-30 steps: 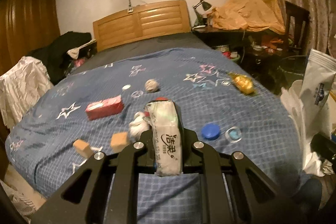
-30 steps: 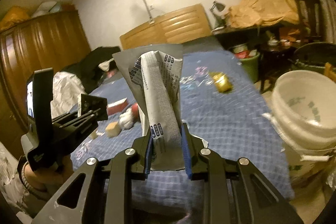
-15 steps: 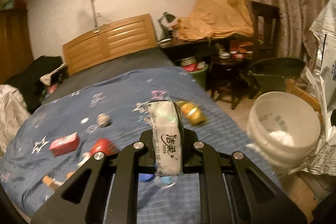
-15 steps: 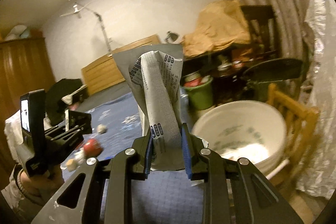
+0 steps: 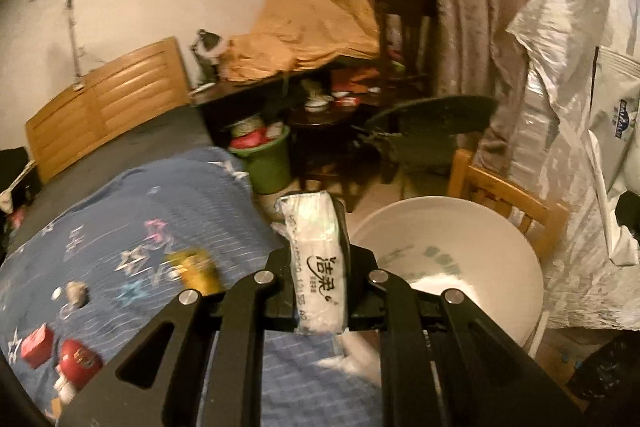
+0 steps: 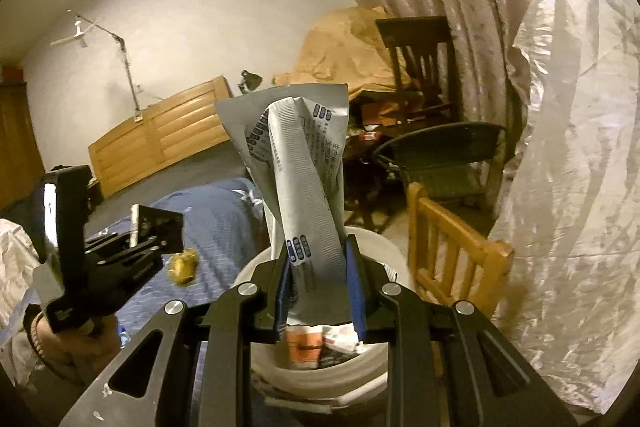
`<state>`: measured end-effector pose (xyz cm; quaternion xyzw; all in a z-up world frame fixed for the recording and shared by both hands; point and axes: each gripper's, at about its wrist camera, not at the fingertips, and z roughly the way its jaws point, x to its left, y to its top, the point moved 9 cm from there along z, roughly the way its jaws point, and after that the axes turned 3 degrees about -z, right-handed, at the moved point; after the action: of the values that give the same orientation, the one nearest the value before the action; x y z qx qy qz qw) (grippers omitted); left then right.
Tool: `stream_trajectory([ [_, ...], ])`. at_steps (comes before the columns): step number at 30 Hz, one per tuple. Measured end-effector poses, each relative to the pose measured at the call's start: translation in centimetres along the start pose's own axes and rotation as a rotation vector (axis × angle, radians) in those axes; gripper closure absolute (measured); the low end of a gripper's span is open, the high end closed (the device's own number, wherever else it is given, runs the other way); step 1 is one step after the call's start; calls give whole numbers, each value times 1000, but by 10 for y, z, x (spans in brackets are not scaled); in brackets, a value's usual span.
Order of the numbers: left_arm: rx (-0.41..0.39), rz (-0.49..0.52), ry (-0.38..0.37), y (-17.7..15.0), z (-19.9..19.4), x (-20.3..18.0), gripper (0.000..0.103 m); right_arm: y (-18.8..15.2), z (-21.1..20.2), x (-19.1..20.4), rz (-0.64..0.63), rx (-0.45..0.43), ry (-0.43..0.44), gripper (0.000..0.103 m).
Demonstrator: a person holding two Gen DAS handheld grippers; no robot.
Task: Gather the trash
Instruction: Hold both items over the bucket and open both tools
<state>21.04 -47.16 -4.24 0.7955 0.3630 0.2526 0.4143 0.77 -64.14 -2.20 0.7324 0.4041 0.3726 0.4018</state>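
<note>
My left gripper is shut on a white tissue pack and holds it at the bed's edge, just left of the white bucket. My right gripper is shut on a grey crumpled wrapper, held directly over the same bucket, where paper trash lies inside. The left gripper also shows in the right wrist view, at the left over the bed. On the blue bedspread lie a yellow wrapper, a red can, a red pack and a paper ball.
A wooden chair stands right behind the bucket. A large silver plastic sheet hangs at the right. A green bin, a dark table and a dark chair crowd the space beyond the bed, by the curtain.
Both grippers swung right from the bed toward the bucket with their loads still held. The bucket now sits under the right gripper and close beside the left one.
</note>
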Motion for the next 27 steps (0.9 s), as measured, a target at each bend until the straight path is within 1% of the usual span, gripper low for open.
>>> stream_trajectory([
  [3, 10, 21, -37, 0, 15, -17, 91, -3, 15, -11, 3, 38, -14, 77],
  [5, 17, 39, -57, -6, 19, -24, 91, -8, 27, -16, 8, 70, -20, 77],
  [11, 58, 59, -70, -19, 39, -35, 91, -24, 53, -17, 13, 141, -12, 77],
  [16, 68, 54, -70, -21, 43, -34, 91, -28, 66, -11, 9, 157, 5, 77],
  [27, 72, 54, -71, -19, 46, -34, 91, -33, 74, -1, 4, 166, 28, 77],
])
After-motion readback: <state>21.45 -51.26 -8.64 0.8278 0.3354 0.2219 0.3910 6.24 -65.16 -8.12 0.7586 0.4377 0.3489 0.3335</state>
